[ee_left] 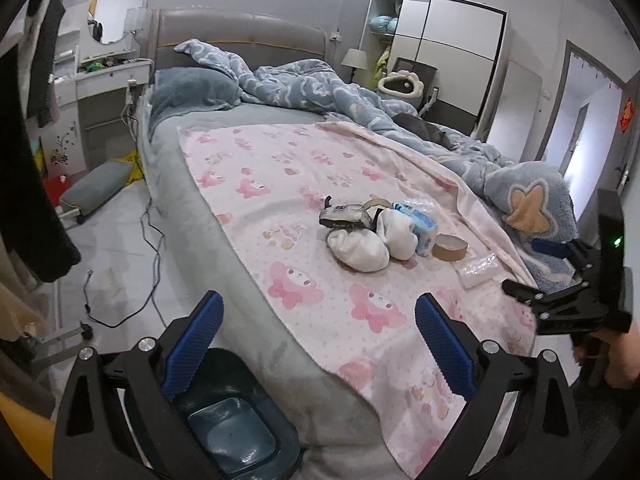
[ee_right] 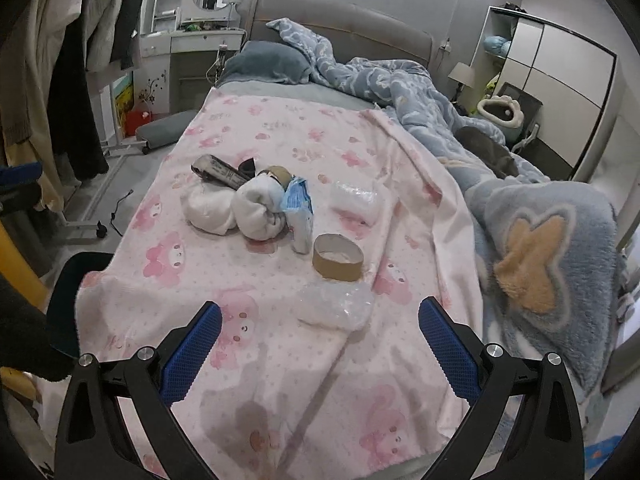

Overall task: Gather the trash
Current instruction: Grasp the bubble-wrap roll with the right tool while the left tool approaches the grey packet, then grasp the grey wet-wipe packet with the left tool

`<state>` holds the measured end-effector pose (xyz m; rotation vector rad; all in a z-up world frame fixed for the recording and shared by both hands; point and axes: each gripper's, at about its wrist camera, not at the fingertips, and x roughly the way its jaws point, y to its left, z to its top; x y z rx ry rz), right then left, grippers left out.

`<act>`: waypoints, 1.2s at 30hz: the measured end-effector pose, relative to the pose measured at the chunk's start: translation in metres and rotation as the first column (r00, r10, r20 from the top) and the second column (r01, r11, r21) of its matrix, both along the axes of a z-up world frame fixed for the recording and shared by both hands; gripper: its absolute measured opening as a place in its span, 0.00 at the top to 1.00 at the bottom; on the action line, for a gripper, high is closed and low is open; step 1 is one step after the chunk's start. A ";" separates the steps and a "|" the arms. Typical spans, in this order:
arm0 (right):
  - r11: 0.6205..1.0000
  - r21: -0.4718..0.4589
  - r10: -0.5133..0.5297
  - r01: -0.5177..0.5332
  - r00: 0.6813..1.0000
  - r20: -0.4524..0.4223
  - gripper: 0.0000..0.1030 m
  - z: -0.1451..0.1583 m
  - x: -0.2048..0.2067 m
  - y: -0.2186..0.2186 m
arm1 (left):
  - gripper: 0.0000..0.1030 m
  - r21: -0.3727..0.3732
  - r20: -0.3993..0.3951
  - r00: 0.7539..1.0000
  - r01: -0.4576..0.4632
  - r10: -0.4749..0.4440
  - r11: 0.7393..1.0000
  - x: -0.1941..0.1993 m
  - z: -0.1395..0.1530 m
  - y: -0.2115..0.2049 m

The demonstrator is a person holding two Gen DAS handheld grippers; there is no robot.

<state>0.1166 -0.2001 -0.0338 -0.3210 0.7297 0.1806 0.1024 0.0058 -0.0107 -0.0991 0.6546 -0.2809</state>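
Trash lies on a pink blanket point(ee_left: 280, 168) point(ee_right: 280, 128) on the bed: white crumpled wads point(ee_left: 362, 250) point(ee_right: 212, 208), a dark flat wrapper point(ee_left: 344, 216) point(ee_right: 220, 172), a blue-white packet point(ee_left: 420, 228) point(ee_right: 300, 208), an empty cardboard tape ring point(ee_left: 450, 246) point(ee_right: 338, 258) and clear plastic wrap point(ee_left: 478, 270) point(ee_right: 334, 306). My left gripper point(ee_left: 320, 344) is open above the bed's near edge, short of the pile, with a dark blue bin point(ee_left: 236, 424) below it. My right gripper point(ee_right: 320, 350) is open with nothing in it, just short of the clear wrap; its body point(ee_left: 568, 300) shows in the left wrist view.
A rumpled blue duvet point(ee_left: 320, 88) point(ee_right: 400, 88) fills the bed's right side, with a dark cat point(ee_right: 486, 152) lying on it. Cables point(ee_left: 152, 240) trail on the floor to the left. A dressing table point(ee_left: 100, 76), hanging clothes point(ee_right: 80, 60) and a wardrobe point(ee_left: 452, 40) line the walls.
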 end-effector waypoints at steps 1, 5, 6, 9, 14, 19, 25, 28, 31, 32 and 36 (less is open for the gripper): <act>1.000 -0.006 -0.002 0.002 1.000 -0.007 0.06 -0.002 0.003 0.003 | 0.06 0.001 0.001 1.000 0.004 -0.004 1.000 0.003 0.000 0.000; 1.000 -0.024 -0.019 0.018 0.999 -0.042 0.08 -0.014 0.014 0.007 | 0.07 0.003 0.002 1.000 0.018 -0.018 1.000 0.018 -0.002 -0.001; 0.999 -0.035 -0.021 0.019 0.998 -0.053 0.08 -0.019 0.017 0.009 | 0.07 0.002 -0.003 1.000 0.022 -0.022 1.000 0.022 -0.003 -0.001; 0.995 -0.085 -0.055 0.049 0.996 -0.076 0.08 -0.032 0.029 0.012 | 0.07 -0.007 -0.023 0.999 0.024 -0.024 1.000 0.036 -0.008 -0.001; 0.993 -0.075 -0.091 0.085 0.993 -0.073 0.11 -0.037 0.041 0.010 | 0.07 -0.006 -0.026 0.999 0.030 -0.030 1.000 0.053 -0.011 -0.001; 0.991 -0.091 -0.111 0.101 0.988 -0.106 0.18 -0.050 0.052 0.013 | 0.07 -0.013 -0.014 0.999 0.037 -0.037 0.999 0.069 -0.010 -0.002; 0.986 -0.101 -0.144 0.131 0.981 -0.133 0.38 -0.060 0.061 0.008 | 0.07 -0.052 -0.005 0.998 0.057 -0.058 0.997 0.088 -0.010 -0.006; 0.988 -0.070 -0.143 0.135 0.980 -0.136 0.39 -0.059 0.060 0.003 | 0.07 -0.079 0.007 0.997 0.077 -0.077 0.994 0.097 -0.009 -0.011; 0.991 -0.035 -0.130 0.126 0.983 -0.131 0.40 -0.054 0.057 -0.002 | 0.07 -0.076 0.009 0.996 0.088 -0.088 0.993 0.108 -0.010 -0.020; 0.992 -0.019 -0.127 0.126 0.984 -0.128 0.40 -0.052 0.056 -0.004 | 0.07 -0.073 0.007 0.996 0.090 -0.089 0.993 0.111 -0.011 -0.023; 0.991 0.042 -0.126 0.131 0.987 -0.102 0.40 -0.037 0.052 -0.012 | 0.07 -0.063 -0.008 0.996 0.088 -0.089 0.994 0.125 -0.017 -0.032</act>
